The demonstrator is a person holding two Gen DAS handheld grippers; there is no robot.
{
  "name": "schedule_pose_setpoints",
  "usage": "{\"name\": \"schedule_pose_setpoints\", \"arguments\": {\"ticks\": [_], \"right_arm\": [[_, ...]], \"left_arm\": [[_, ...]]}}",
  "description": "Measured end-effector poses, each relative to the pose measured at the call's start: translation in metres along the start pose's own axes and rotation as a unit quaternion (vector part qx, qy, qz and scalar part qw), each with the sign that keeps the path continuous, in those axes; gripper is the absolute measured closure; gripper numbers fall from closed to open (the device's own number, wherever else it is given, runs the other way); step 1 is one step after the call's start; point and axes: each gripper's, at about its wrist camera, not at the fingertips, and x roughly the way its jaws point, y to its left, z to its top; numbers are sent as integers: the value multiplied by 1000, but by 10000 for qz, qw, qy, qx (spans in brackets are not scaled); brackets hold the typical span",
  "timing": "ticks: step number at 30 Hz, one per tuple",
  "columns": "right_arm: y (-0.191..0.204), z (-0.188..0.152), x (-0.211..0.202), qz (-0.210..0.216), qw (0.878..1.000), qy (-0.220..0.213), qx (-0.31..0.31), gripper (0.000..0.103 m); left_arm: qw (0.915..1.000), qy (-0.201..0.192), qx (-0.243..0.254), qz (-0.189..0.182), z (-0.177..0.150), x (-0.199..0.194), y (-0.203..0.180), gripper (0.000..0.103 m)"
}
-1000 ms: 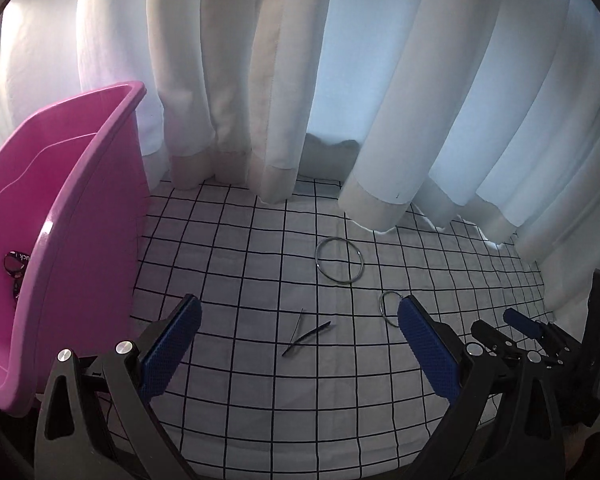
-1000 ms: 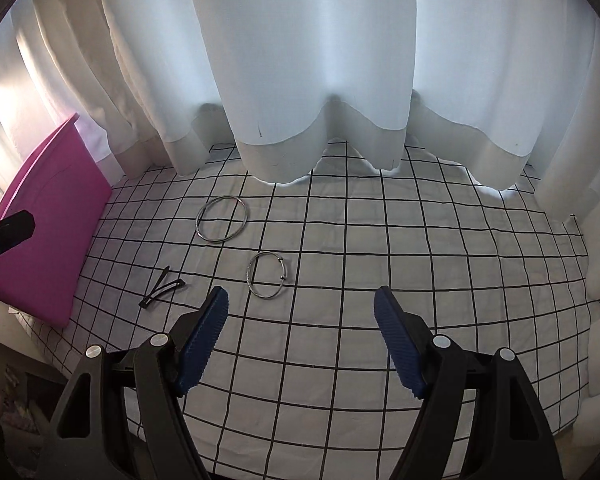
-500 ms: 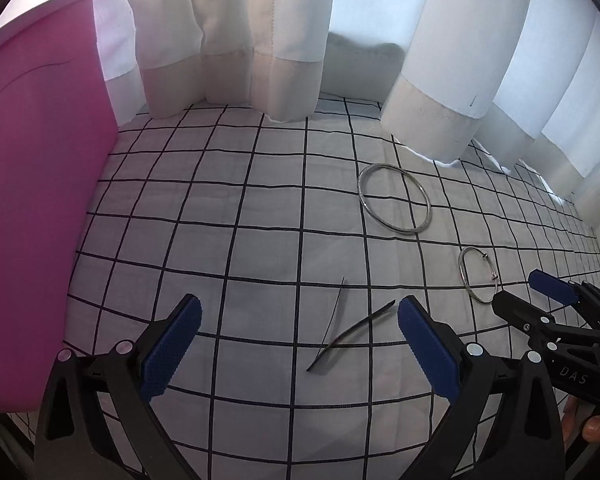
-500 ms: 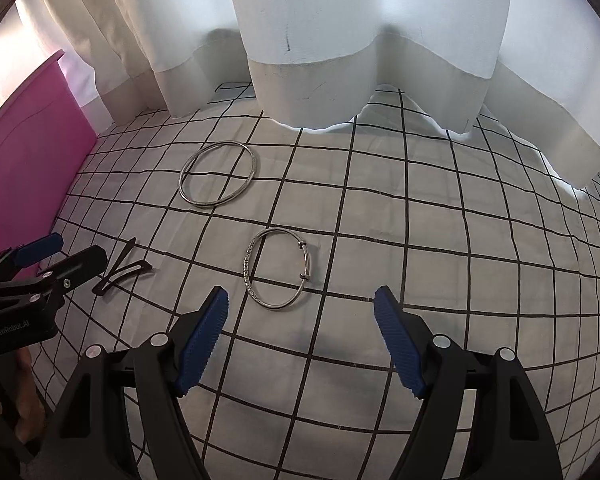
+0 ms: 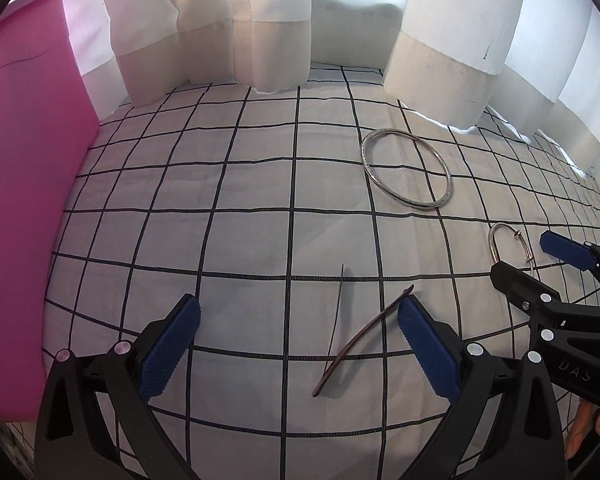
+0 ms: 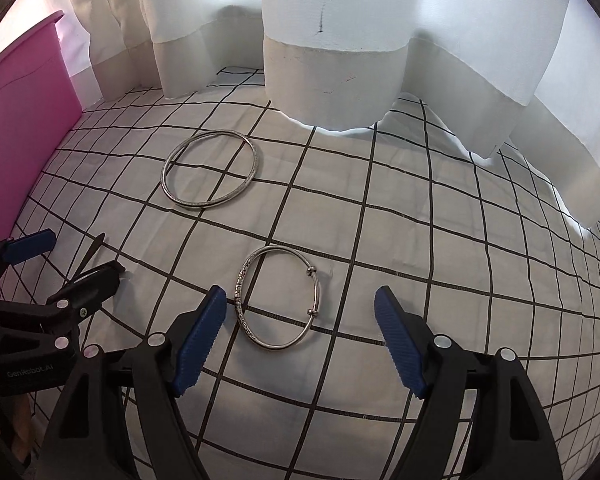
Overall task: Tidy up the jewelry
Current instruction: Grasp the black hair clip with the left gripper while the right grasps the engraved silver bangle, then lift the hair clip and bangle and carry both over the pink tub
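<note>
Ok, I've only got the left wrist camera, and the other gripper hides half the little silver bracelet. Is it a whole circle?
Observer: Yes. The small silver bracelet is a complete loop with two little knobs on one side.
Operator: Is the right gripper squeezing it?
Observer: No. The right gripper is open. Its jaws have just been opening, and the bracelet lies between them on the black-and-white checked cloth, unpinched.
Operator: Is it plain?
Observer: No, the side opposite the knobs has an engraved pattern.
</note>
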Motion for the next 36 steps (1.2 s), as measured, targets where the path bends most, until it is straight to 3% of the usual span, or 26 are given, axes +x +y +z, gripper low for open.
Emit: {"name": "schedule_pose_setpoints", "arguments": {"ticks": [9, 11, 13, 15, 16, 18, 22, 28, 36], "right_arm": [[-2, -3, -3, 46, 9999, -135, -44, 28], [-2, -5, -7, 57, 9998, -181, -78, 36], [3, -6, -10, 55, 9997, -215, -136, 62], [3, -6, -10, 38, 9997, -216, -131, 62], [4, -6, -11, 49, 9997, -231, -101, 62], [4, -7, -11, 43, 9996, -251, -79, 62], [1, -9, -13, 113, 9996, -261, -4, 62], [-3, -14, -22, 197, 9992, -298, 167, 62], [-1, -5, -51, 325, 9979, -501, 251, 62]], "left_arm": [[9999, -166, 2, -15, -5, -3, -3, 10], [9997, -208, 60, -67, -8, -7, -5, 18], [9996, -269, 67, -91, -12, -12, -7, 26], [9994, -339, 62, -102, -14, -15, -7, 43], [9993, -360, 66, -117, -14, -17, -7, 60], [9992, -340, 103, -200, -13, -19, -8, 84], [9992, -290, 93, -253, -12, -20, -8, 90], [9977, -380, -115, -553, -13, -37, 0, 90], [9955, -665, -199, -646, -2, -73, 3, 90]]}}
